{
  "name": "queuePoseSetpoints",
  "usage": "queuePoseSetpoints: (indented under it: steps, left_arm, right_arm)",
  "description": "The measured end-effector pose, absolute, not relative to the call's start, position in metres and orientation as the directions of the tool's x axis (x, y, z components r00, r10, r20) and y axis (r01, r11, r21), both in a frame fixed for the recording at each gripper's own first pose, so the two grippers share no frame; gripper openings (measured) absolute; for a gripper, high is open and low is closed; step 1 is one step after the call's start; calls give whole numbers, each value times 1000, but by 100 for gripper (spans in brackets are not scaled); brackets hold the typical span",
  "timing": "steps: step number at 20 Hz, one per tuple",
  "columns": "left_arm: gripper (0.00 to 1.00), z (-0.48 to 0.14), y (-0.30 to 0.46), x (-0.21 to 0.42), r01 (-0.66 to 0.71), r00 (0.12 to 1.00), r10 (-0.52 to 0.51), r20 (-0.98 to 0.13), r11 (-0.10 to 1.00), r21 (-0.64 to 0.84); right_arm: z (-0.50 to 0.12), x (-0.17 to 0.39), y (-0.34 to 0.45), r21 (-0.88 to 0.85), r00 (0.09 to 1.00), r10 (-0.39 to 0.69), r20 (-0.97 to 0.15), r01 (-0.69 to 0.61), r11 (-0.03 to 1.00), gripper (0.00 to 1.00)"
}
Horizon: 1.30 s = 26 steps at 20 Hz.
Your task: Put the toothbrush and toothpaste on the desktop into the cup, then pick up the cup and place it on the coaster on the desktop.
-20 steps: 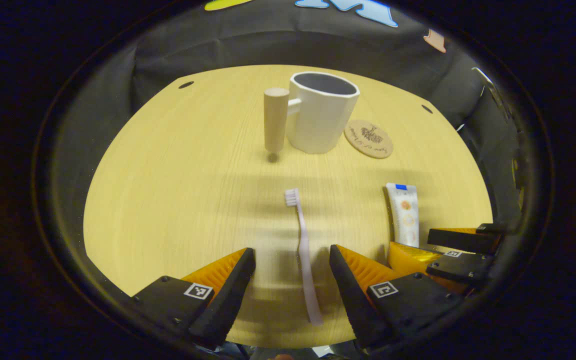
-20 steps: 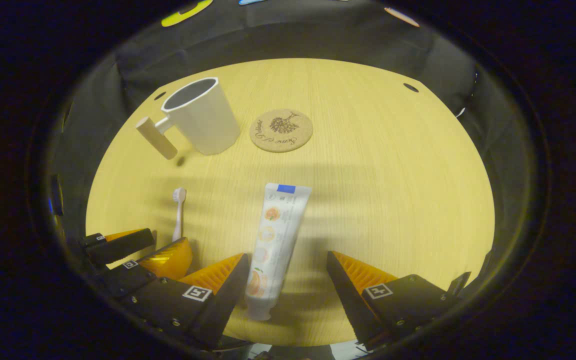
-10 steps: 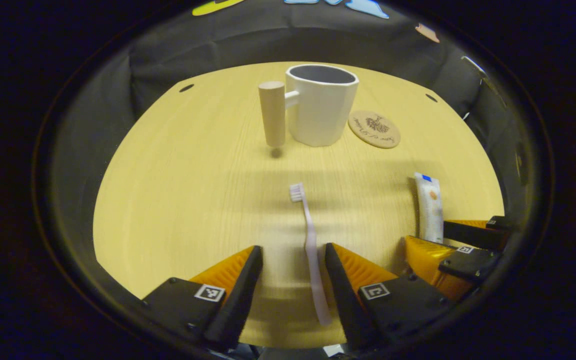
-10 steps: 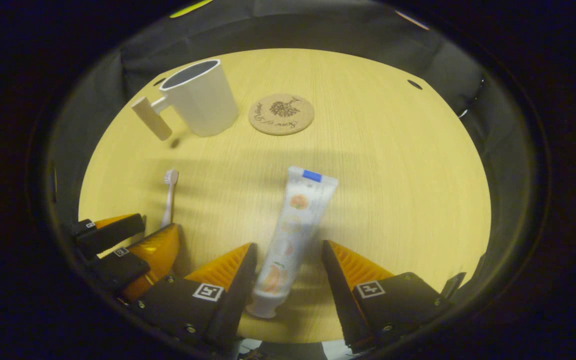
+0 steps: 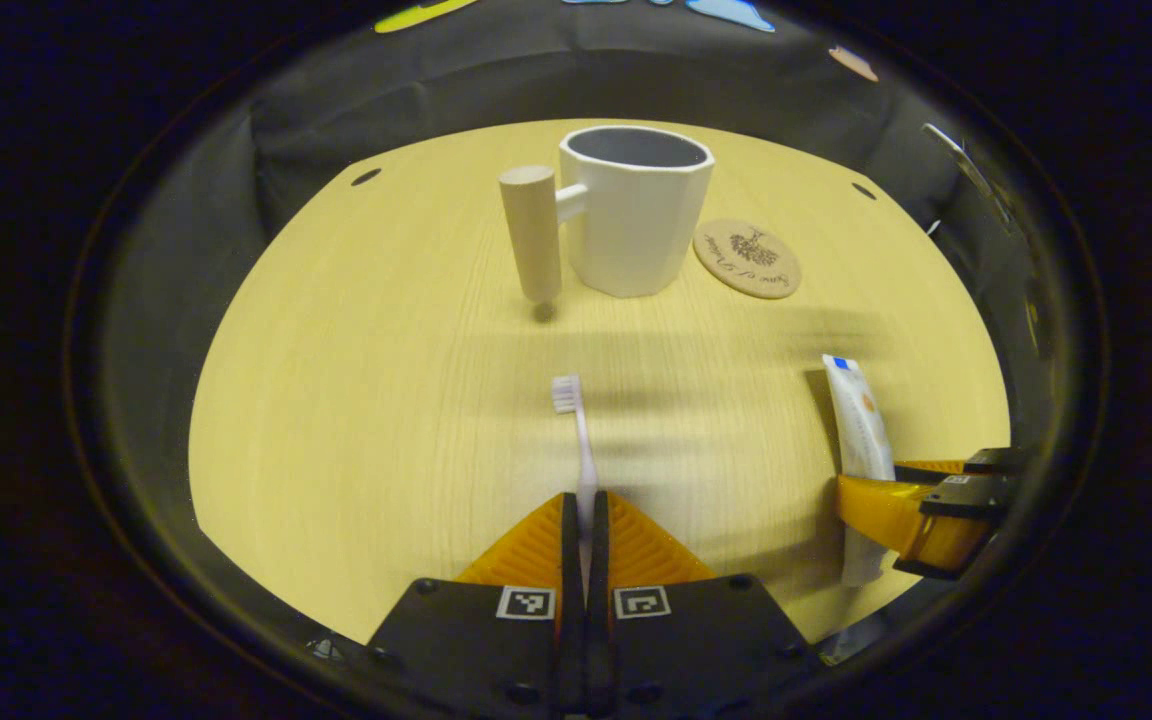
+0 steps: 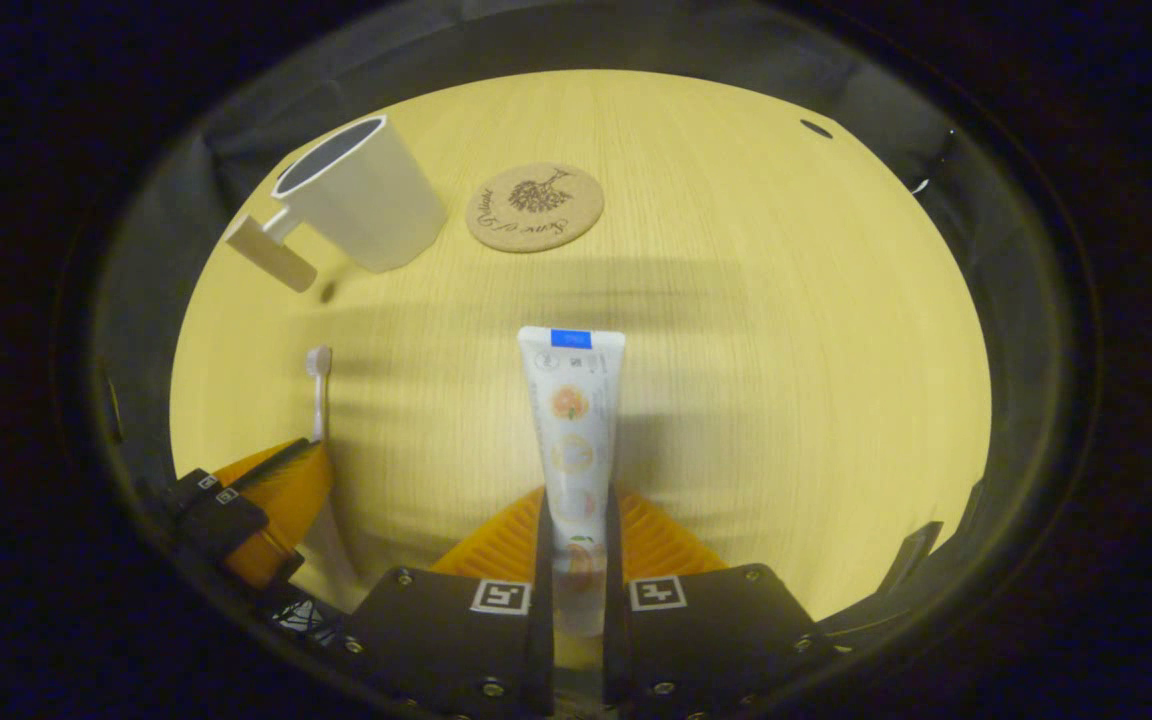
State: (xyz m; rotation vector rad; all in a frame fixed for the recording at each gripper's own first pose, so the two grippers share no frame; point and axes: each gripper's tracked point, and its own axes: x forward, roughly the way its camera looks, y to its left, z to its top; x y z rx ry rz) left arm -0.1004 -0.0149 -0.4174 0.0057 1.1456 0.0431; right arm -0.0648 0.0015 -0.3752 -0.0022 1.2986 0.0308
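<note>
Left gripper [image 5: 585, 525] low over the desk [image 5: 376, 400], pointing forward toward the cup [image 5: 636, 210]; jaws closed tight on the handle of the toothbrush [image 5: 581, 440], both fingers pressing it, the slim pale stem running straight out from between them, bristled head forward. Whether the brush rests on the wood or is lifted clear, cannot tell.

Right gripper [image 6: 576, 540] likewise low and level, jaws pinched in on the toothpaste [image 6: 573, 420], gripping its lower half near the cap end; flat crimped end with a blue patch farthest from the fingers. Soft white tube, printed with round fruit motifs.

Seen from the left gripper view, toothpaste off to the right, held between the other gripper's ribbed pads. From the right gripper view, toothbrush off to the left, held by the other gripper.

Farther out, cup standing upright on the desk: white, faceted walls, dark inside, with a stubby wooden cylinder for a handle on a short white arm. Just beside it, on the right, the coaster [image 5: 746, 258]: round, flat, cork-like, with a dark printed design. Desk of pale wood grain, smooth.
</note>
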Motion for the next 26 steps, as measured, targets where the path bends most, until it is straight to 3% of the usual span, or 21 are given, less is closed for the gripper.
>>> queuePoseSetpoints:
  steps: [1,3,4,5,11,26]
  left_arm:
    - [7,-417,-16,-101,-31,410,34,-912,999,24]
    - [7,-414,-14,-100,-29,421,27,-906,999,17]
    - [13,-415,-14,-100,-29,425,22,-905,1000,11]
    - [7,-415,-15,-99,-30,431,10,-902,1000,-4]
    - [7,-390,-4,-91,-95,467,-14,-884,993,-65]
    - [7,-247,-3,-21,-97,711,-108,-695,964,-249]
  right_arm:
    - [-373,-69,4,35,256,43,-966,-34,999,10]
    - [-374,-66,2,52,264,57,-963,-26,998,10]
    - [-373,-67,3,58,266,63,-962,-25,998,10]
    - [-373,-68,3,64,270,68,-960,-26,998,10]
    - [-372,-67,2,99,279,97,-955,-6,995,10]
    - [-359,-57,1,169,311,151,-938,29,985,10]
